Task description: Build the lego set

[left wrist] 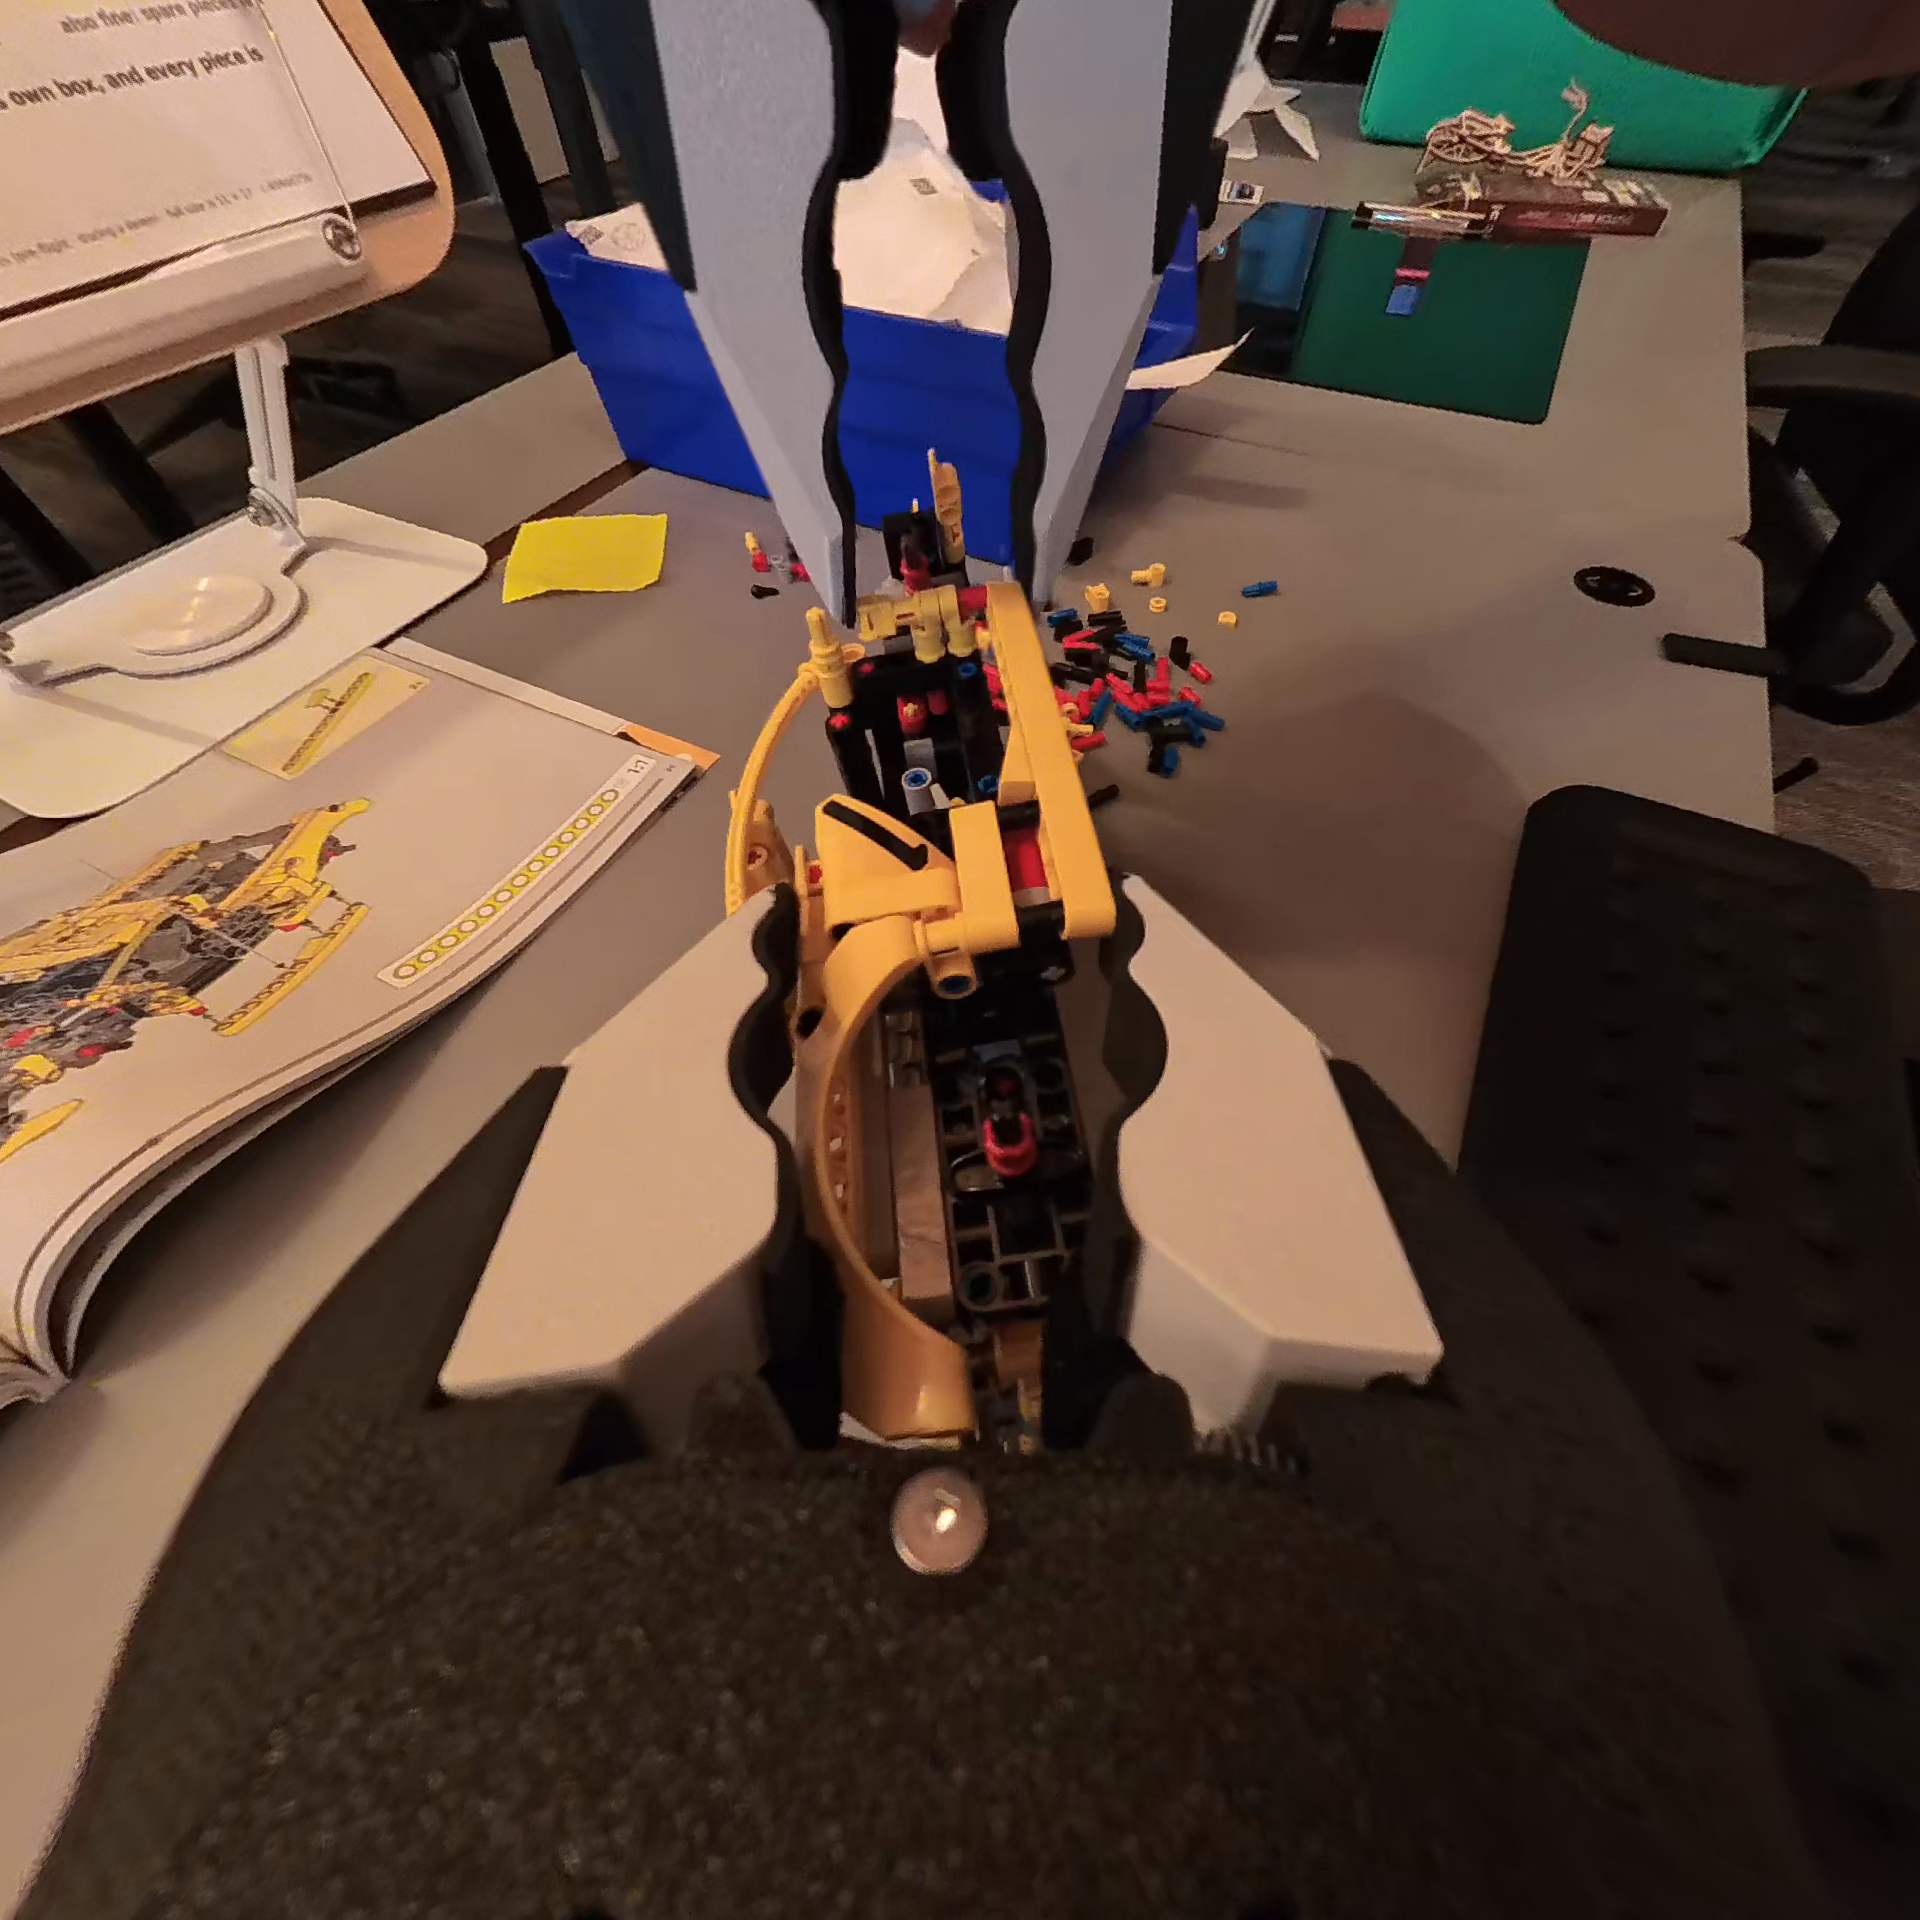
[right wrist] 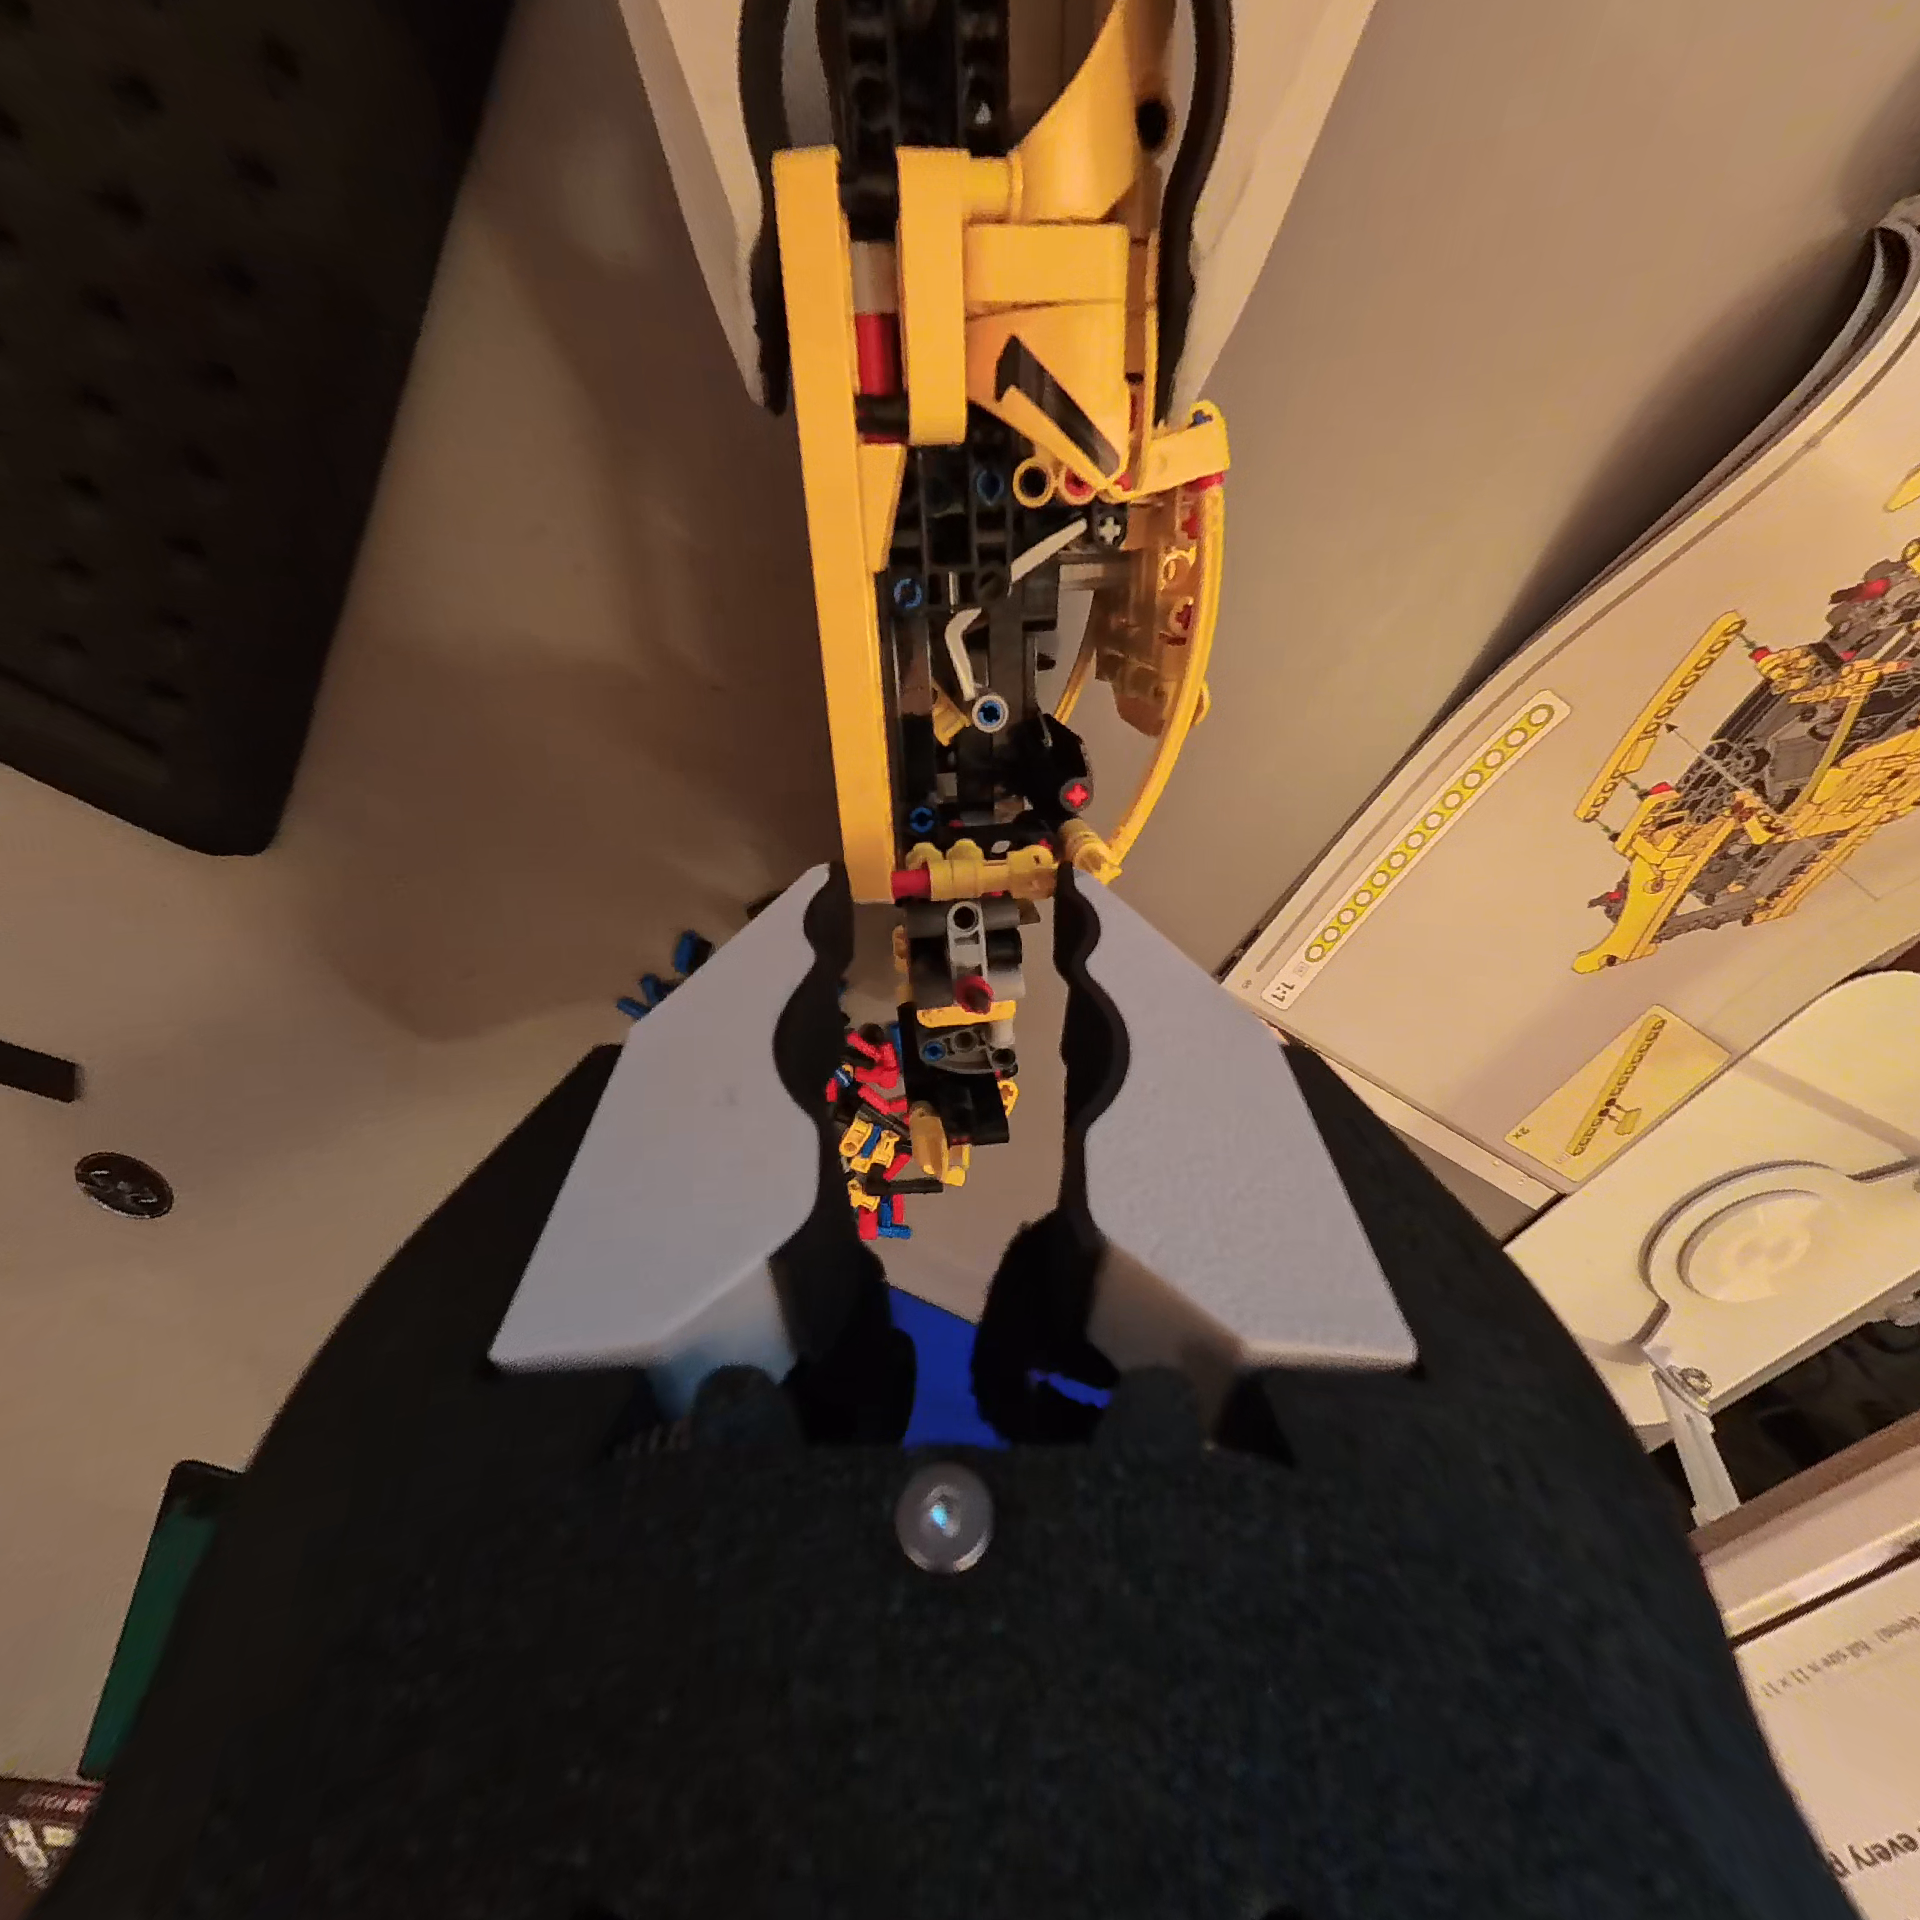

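While the left gripper (left wrist: pixel 940 1039) clamps the yellow-and-black plastic lego model's (left wrist: pixel 935 831) near end, the right gripper (left wrist: pixel 940 582) pinching its far end should squeeze gently, keeping it level.

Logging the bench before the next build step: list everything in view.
lego model: one, yellow and black, held off the table between both claws
loose pins: many, red, blue, black, yellow, scattered on the table behind the model
instruction booklet: one, open, left of the model
blue bin: one, holds white paper, behind the pins
yellow note: one, left of the bin
document stand: one, white, far left
black perforated mat: one, right
table: one, grey
left claw: closed on the model's near end
right claw: around its far end; contact unclear
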`<state>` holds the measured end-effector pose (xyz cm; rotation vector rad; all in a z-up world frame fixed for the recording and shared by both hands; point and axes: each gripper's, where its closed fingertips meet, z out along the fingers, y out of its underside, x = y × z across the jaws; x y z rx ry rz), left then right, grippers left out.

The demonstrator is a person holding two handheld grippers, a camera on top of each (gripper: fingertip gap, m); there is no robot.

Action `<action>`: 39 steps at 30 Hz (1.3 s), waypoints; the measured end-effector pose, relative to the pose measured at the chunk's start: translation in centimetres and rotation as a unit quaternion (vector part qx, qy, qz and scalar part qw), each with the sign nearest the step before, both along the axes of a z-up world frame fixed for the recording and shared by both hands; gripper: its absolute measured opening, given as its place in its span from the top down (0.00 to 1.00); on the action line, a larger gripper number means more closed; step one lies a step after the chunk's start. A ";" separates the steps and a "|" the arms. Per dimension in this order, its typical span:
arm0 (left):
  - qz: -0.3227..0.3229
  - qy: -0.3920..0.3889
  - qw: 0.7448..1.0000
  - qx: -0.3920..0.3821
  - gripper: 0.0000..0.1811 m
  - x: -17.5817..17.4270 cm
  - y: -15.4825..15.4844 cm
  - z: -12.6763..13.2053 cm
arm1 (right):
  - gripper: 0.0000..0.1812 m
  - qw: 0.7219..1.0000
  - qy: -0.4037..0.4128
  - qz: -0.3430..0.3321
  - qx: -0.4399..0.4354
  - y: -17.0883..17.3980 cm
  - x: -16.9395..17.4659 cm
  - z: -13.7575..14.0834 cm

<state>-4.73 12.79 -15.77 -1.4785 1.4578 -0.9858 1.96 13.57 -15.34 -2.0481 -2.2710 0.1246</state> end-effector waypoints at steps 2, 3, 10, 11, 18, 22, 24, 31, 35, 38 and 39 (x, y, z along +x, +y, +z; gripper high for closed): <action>-0.002 -0.001 1.000 -0.006 0.68 0.0 0.0 0.0 | 0.80 1.000 0.002 0.002 -0.004 0.0 0.0 0.0; -0.004 -0.001 1.000 -0.007 0.68 0.0 0.0 0.0 | 0.80 1.000 0.004 0.002 -0.007 -0.1 0.0 0.0; -0.005 -0.004 1.000 -0.006 0.68 -0.1 0.0 0.0 | 0.80 0.998 0.048 0.000 -0.029 -0.1 -0.1 0.0; -0.003 -0.002 1.000 -0.001 0.68 -0.1 0.2 0.0 | 0.79 0.998 0.057 -0.001 -0.025 0.1 -0.2 0.0; -0.007 -0.005 1.000 -0.030 0.68 -0.3 0.6 0.0 | 0.79 0.991 0.111 -0.059 -0.049 0.6 -0.6 0.0; -0.009 -0.003 1.000 -0.021 0.68 -0.3 0.6 0.0 | 0.79 0.986 0.155 -0.057 -0.027 0.6 -0.9 0.0; -0.013 -0.001 1.000 -0.017 0.68 -0.3 0.6 0.0 | 0.79 0.984 0.169 -0.055 -0.012 0.6 -0.9 -0.1; -0.024 0.005 1.000 -0.018 0.68 -0.3 0.5 0.0 | 0.78 0.988 0.144 -0.050 0.014 0.4 -0.7 -0.2; -0.026 0.006 1.000 -0.008 0.68 -0.2 0.3 0.0 | 0.79 0.988 0.143 -0.055 -0.017 0.1 -0.6 -0.2; -0.030 0.002 0.999 -0.012 0.67 -0.1 0.2 0.0 | 0.79 0.986 0.151 -0.062 -0.039 0.0 -0.7 -0.1; -0.029 0.003 1.000 -0.010 0.67 -0.1 0.2 0.0 | 0.79 0.986 0.151 -0.061 -0.039 -0.1 -0.6 -0.1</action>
